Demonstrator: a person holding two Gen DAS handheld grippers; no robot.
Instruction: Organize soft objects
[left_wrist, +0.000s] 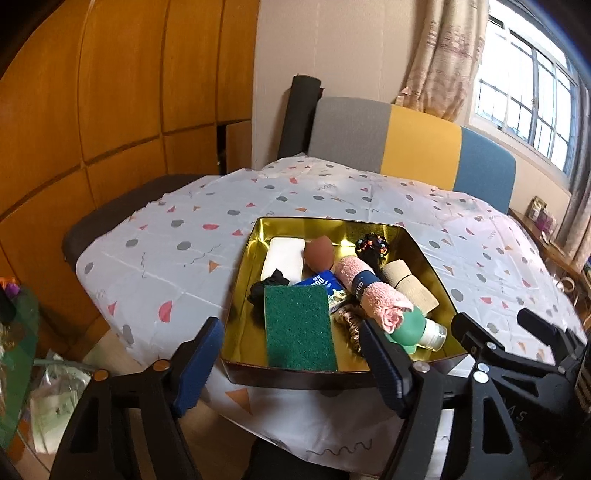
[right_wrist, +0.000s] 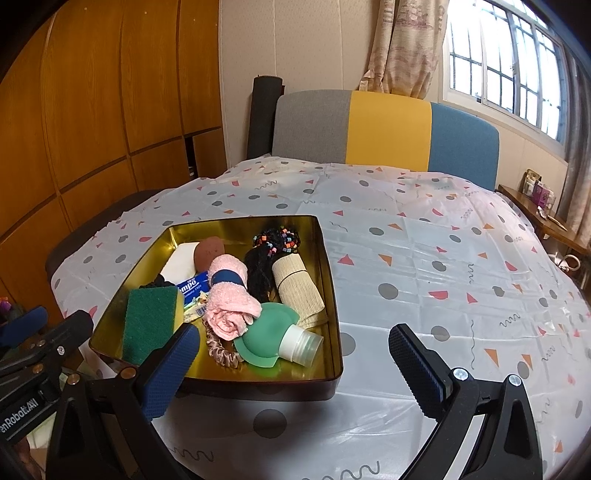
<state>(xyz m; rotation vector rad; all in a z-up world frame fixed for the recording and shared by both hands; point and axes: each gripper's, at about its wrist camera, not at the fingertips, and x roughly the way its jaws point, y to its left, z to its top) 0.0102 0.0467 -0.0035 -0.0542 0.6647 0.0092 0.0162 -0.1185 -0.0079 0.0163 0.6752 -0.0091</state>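
Left gripper (left_wrist: 291, 363) and right gripper (right_wrist: 295, 373), jaws wide apart, empty.

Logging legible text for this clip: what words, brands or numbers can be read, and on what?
"mpo": blue tissue pack in the gold tray; its smaller line is too blurred.
"nRobot.AI": left gripper body, cut off.
"ORA": navy band around the pink towel, partly hidden.
"AS": right gripper body, cut off.
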